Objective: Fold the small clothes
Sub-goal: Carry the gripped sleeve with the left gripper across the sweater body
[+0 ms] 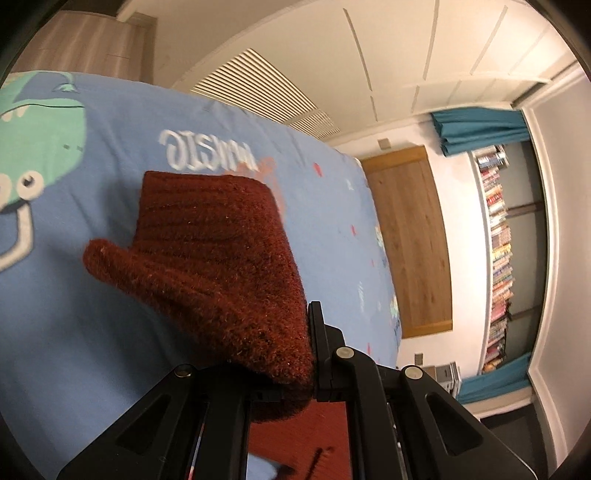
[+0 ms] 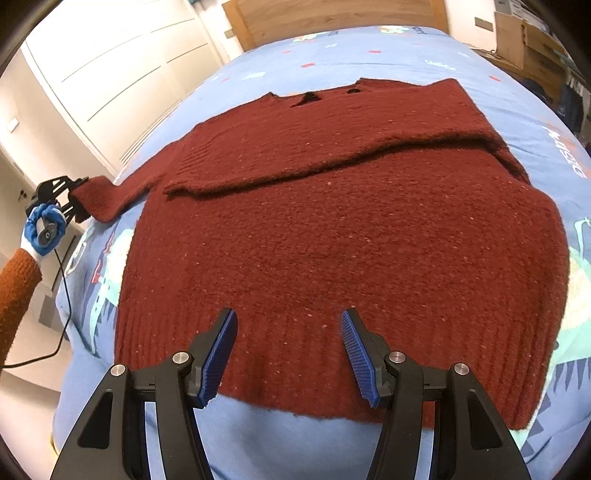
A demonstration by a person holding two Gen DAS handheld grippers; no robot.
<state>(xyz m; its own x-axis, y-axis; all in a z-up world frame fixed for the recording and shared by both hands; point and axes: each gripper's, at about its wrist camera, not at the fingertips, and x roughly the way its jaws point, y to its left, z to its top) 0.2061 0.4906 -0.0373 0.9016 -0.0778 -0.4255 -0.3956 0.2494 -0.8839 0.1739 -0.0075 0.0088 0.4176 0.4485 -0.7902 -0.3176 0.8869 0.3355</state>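
Observation:
A dark red knitted sweater [image 2: 332, 221] lies flat on the blue printed bed cover [image 2: 258, 443], hem toward me, collar far. One sleeve is folded across its chest [image 2: 332, 155]. My left gripper [image 2: 74, 199] is shut on the cuff of the other sleeve [image 2: 107, 199] at the bed's left edge, lifted off the cover. In the left wrist view the sleeve [image 1: 229, 266] fills the middle, pinched in my left gripper [image 1: 295, 384]. My right gripper [image 2: 288, 354] is open and empty, hovering just above the sweater's hem.
White wardrobe doors [image 2: 110, 74] stand left of the bed. A wooden headboard [image 2: 332, 14] is at the far end. Cardboard boxes [image 2: 528, 37] sit at the far right. A bookshelf with teal curtains [image 1: 498, 240] lines the wall. A cable [image 2: 62, 314] hangs from my left gripper.

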